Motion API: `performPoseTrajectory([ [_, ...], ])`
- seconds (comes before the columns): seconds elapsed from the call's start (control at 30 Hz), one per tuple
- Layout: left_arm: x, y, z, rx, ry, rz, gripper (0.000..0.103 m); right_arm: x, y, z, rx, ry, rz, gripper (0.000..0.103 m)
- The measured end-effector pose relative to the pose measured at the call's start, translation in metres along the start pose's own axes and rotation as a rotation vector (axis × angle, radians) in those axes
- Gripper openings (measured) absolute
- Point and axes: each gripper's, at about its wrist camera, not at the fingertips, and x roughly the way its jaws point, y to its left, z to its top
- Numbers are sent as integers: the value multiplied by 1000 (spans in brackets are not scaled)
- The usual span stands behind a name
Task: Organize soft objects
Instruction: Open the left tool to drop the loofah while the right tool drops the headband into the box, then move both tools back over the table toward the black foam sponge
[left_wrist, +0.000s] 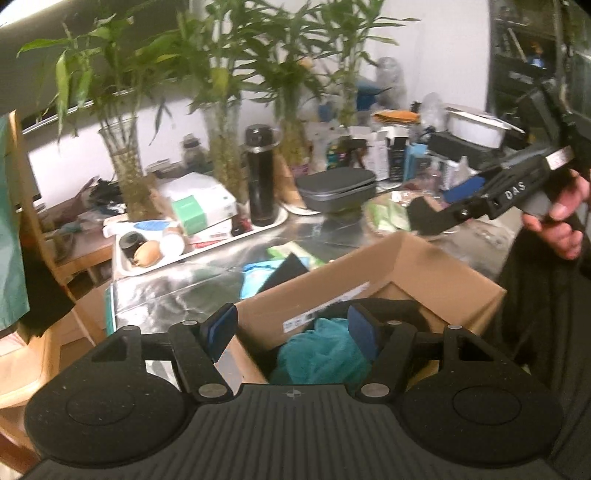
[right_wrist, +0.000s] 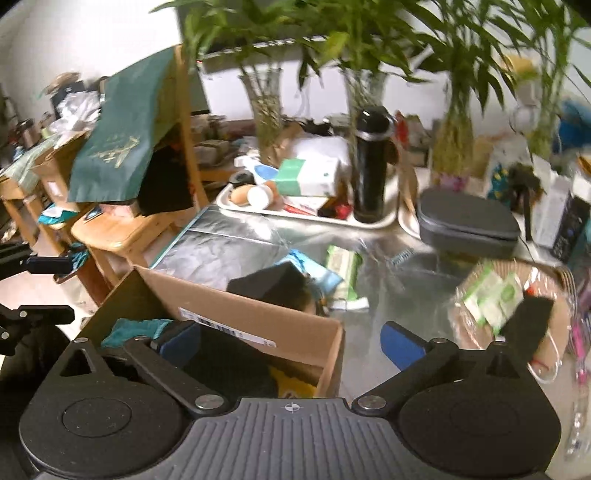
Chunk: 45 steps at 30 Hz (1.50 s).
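Observation:
An open cardboard box (left_wrist: 373, 273) stands at the near table edge, and it also shows in the right wrist view (right_wrist: 258, 314). In it lie a teal mesh pouf (left_wrist: 325, 354), dark cloth (right_wrist: 229, 365) and something yellow (right_wrist: 295, 386). My left gripper (left_wrist: 293, 328) is open and empty, just above the box's near left corner. My right gripper (right_wrist: 291, 345) is open and empty above the box's right wall; it also shows in the left wrist view (left_wrist: 428, 218). Beyond the box lie a black soft piece (right_wrist: 273, 282), a light blue packet (right_wrist: 317, 271) and a green wipes pack (right_wrist: 343, 266).
A white tray (right_wrist: 373, 221) holds a black flask (right_wrist: 369, 162), boxes and jars. A grey case (right_wrist: 469, 221) and a wicker basket (right_wrist: 476, 336) with green packs and a black piece (right_wrist: 528, 317) stand right. Bamboo vases (left_wrist: 125, 162) line the back. A wooden chair (right_wrist: 122, 232) stands left.

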Motion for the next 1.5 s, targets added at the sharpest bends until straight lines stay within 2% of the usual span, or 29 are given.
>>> performPoseTrajectory([
  [0.37, 24, 18, 6, -74, 12, 13, 66, 21, -7, 3, 38, 25, -31, 103],
  [0.6, 38, 33, 30, -108, 9, -17, 66, 27, -13, 20, 47, 40, -44, 103],
  [0.77, 51, 35, 54, -32, 4, -40, 67, 28, -24, 37, 40, 24, -75, 103],
  [0.87, 62, 39, 63, -5, 22, -72, 73, 36, -35, 43, 56, 16, -88, 103],
  [0.97, 73, 45, 70, -21, 17, -82, 76, 45, -50, 47, 102, -3, -113, 103],
  [1.17, 95, 58, 75, -48, 23, -117, 78, 66, -81, 51, 239, -27, -106, 103],
  [1.33, 115, 67, 78, -35, 60, -151, 78, 86, -94, 49, 260, -22, -126, 103],
  [1.5, 135, 75, 79, -1, 82, -221, 78, 101, -100, 45, 265, 27, -153, 103],
])
